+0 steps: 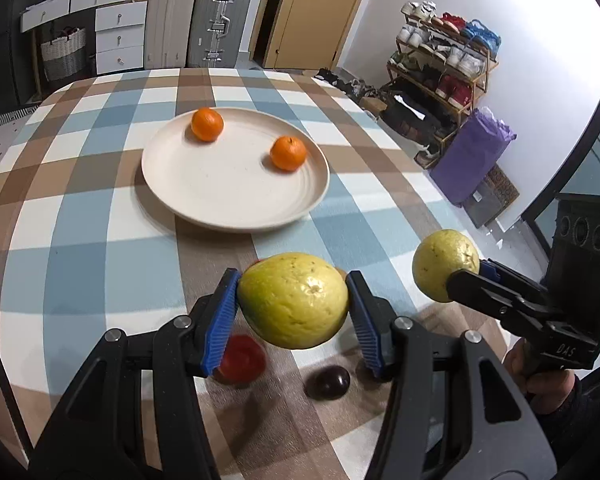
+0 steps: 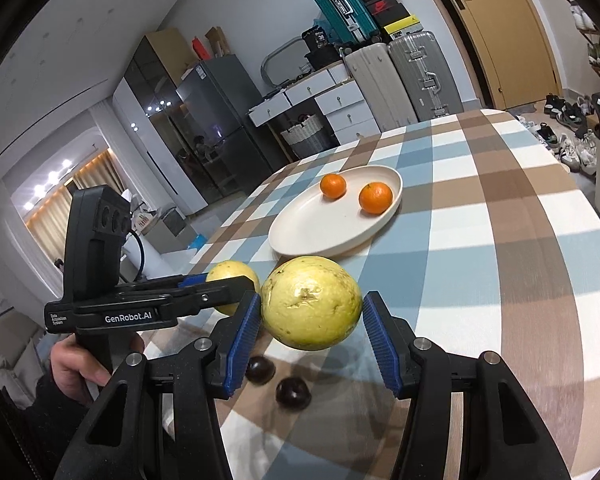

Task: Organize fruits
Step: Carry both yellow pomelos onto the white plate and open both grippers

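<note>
My left gripper (image 1: 293,308) is shut on a yellow-green guava (image 1: 294,300) and holds it above the checked table. My right gripper (image 2: 311,322) is shut on a second guava (image 2: 311,308), also lifted; it shows at the right of the left wrist view (image 1: 444,264). A cream plate (image 1: 220,196) lies ahead with two oranges (image 1: 207,124) (image 1: 288,153) on it; the plate also shows in the right wrist view (image 2: 312,236). Under the grippers lie a red fruit (image 1: 242,358) and two dark plums (image 2: 260,369) (image 2: 293,394).
The table has a blue, brown and white checked cloth (image 1: 80,248). A shoe rack (image 1: 440,76) and a purple bag (image 1: 470,156) stand on the floor to the right of the table. Suitcases (image 1: 198,20) and drawers stand behind it.
</note>
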Action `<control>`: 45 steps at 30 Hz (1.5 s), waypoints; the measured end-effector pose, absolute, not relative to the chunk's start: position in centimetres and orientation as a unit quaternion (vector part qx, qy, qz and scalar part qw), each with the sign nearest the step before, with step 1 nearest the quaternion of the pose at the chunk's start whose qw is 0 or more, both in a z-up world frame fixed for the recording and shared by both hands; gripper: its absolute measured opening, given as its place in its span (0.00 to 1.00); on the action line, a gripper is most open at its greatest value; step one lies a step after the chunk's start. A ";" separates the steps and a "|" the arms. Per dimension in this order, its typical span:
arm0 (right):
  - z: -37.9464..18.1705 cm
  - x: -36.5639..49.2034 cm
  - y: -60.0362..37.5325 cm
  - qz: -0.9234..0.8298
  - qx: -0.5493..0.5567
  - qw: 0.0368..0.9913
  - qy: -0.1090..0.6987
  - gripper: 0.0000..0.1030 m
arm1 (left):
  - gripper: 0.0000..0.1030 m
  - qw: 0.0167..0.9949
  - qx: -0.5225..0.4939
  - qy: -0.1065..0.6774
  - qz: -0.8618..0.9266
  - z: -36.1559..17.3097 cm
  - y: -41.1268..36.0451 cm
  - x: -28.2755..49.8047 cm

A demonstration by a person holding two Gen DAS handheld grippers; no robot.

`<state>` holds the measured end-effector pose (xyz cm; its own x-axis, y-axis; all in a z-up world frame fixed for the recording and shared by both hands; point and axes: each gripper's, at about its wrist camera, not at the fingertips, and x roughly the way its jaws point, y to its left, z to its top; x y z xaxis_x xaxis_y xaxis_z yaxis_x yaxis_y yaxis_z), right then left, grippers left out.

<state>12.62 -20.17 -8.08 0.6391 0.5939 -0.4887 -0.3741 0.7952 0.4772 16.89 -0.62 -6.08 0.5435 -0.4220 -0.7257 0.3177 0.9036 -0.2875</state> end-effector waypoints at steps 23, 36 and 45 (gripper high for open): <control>-4.4 24.0 -16.1 0.289 0.107 0.893 0.329 0.52 | 0.49 0.884 -0.127 0.418 -0.165 -2.9 4.6 29.0; -5.8 30.5 -13.5 0.287 0.077 0.889 0.349 0.50 | 0.49 0.870 -0.135 0.443 -0.168 -6.6 4.8 35.5; -8.0 32.3 -12.1 0.286 0.068 0.882 0.368 0.49 | 0.49 0.862 -0.129 0.459 -0.173 -9.2 4.3 38.1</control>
